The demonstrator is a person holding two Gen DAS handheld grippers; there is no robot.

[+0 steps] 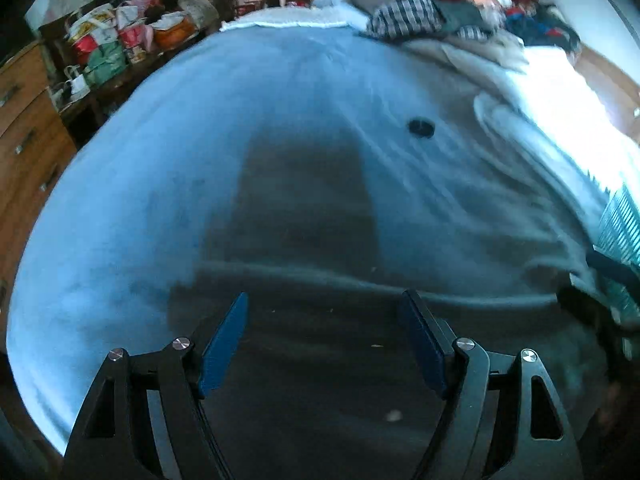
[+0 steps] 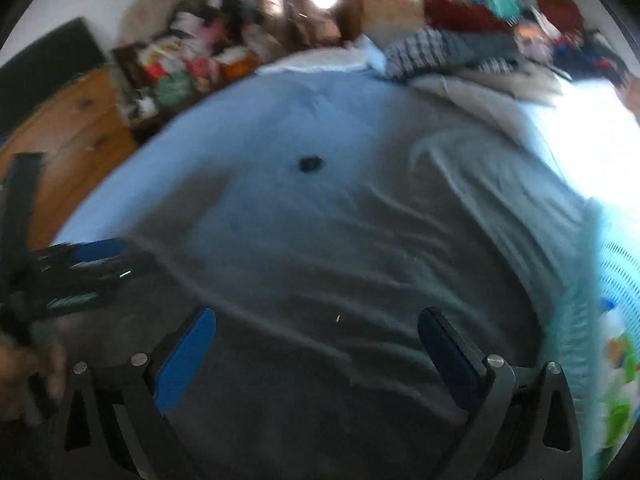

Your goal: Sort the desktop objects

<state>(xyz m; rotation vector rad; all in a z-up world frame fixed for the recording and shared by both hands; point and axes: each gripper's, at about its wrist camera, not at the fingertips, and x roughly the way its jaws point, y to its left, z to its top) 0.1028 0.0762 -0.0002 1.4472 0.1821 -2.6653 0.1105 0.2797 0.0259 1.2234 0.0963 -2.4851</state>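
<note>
A small round black object [image 1: 421, 127] [image 2: 310, 164] lies alone on the pale blue bed sheet [image 1: 280, 100] [image 2: 320, 112], well ahead of both grippers. My left gripper [image 1: 325, 296] hangs over the shaded near part of the sheet, jaws open, nothing between its blue pads. My right gripper [image 2: 318, 312] stands open wide over the wrinkled sheet, also with nothing in it. The left gripper [image 2: 104, 272] shows blurred at the left edge of the right wrist view. Both pictures are smeared by motion.
A teal mesh basket [image 1: 624, 224] [image 2: 616, 264] sits at the right edge with colourful things inside. Folded clothes and blankets [image 1: 440, 12] [image 2: 460, 48] are piled at the head of the bed. A wooden dresser [image 1: 28, 128] [image 2: 72, 120] and heaped bags [image 1: 120, 40] stand to the left.
</note>
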